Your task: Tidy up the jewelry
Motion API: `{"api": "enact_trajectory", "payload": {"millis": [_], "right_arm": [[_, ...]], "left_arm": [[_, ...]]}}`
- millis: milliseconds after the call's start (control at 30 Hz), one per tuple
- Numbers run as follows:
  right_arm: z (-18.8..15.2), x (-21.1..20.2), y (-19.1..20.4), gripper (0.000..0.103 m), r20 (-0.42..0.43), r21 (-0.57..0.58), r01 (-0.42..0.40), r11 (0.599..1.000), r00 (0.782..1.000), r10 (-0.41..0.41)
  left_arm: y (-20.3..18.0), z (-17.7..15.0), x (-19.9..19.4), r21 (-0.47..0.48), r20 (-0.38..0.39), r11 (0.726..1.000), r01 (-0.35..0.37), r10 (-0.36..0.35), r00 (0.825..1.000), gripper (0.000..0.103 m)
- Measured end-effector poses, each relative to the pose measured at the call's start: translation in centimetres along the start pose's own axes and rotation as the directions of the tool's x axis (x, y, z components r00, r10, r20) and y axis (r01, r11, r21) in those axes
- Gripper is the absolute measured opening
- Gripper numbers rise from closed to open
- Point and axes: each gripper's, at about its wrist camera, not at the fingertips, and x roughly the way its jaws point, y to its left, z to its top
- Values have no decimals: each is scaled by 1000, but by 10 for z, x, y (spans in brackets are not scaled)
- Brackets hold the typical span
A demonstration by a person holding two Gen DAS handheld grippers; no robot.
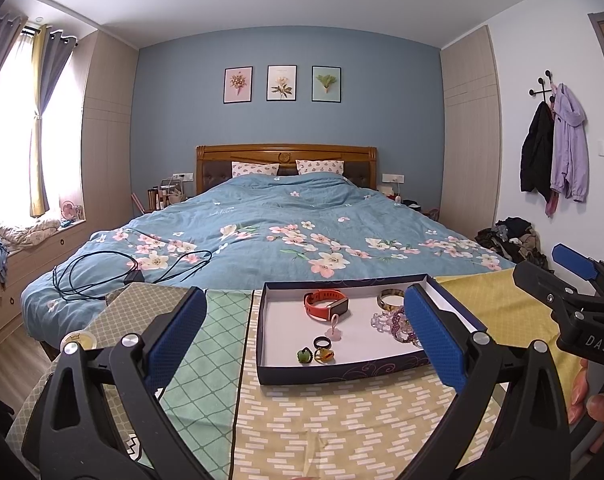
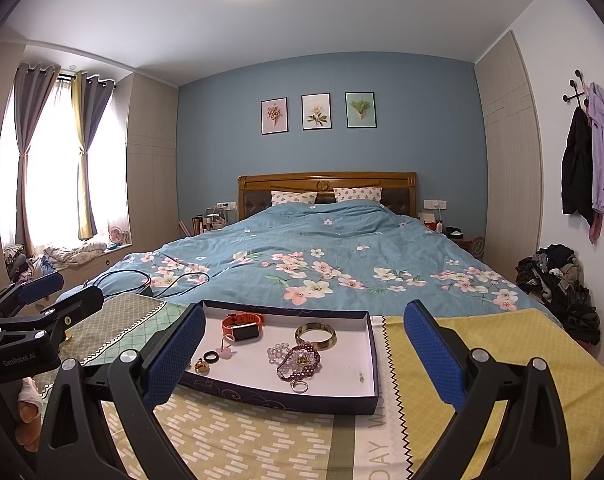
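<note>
A shallow dark blue box (image 1: 337,372) (image 2: 278,398) with a white floor lies on the patterned cloth. In it lie an orange smartwatch (image 1: 325,305) (image 2: 242,326), a gold bangle (image 1: 390,298) (image 2: 315,335), purple and clear bead bracelets (image 1: 395,322) (image 2: 298,362), a black ring (image 1: 323,342) (image 2: 211,357), a green ring (image 1: 303,356), an amber ring (image 1: 325,356) (image 2: 201,367) and a pink flower charm (image 1: 335,330) (image 2: 226,350). My left gripper (image 1: 305,336) is open and empty, above the box's near side. My right gripper (image 2: 305,352) is open and empty, over the box.
The patchwork cloth (image 1: 321,420) covers the foot of a bed with a blue floral duvet (image 1: 286,216). A black cable and charger (image 1: 130,272) lie on the duvet at left. A small round tin (image 1: 78,340) sits at the cloth's left edge. A clothes pile (image 2: 557,280) is at right.
</note>
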Motion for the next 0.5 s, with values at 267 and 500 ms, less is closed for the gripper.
{"api": "enact_trajectory", "payload": {"millis": [267, 500], "right_arm": [[1, 0, 0, 96, 0, 2, 1, 1000, 1000, -1], [0, 0, 0, 96, -1, 4, 0, 1000, 1000, 0]], "left_arm": [[0, 0, 0, 1, -1, 1000, 2, -2, 1000, 98], [0, 0, 0, 1, -1, 1000, 1, -1, 1000, 98]]}}
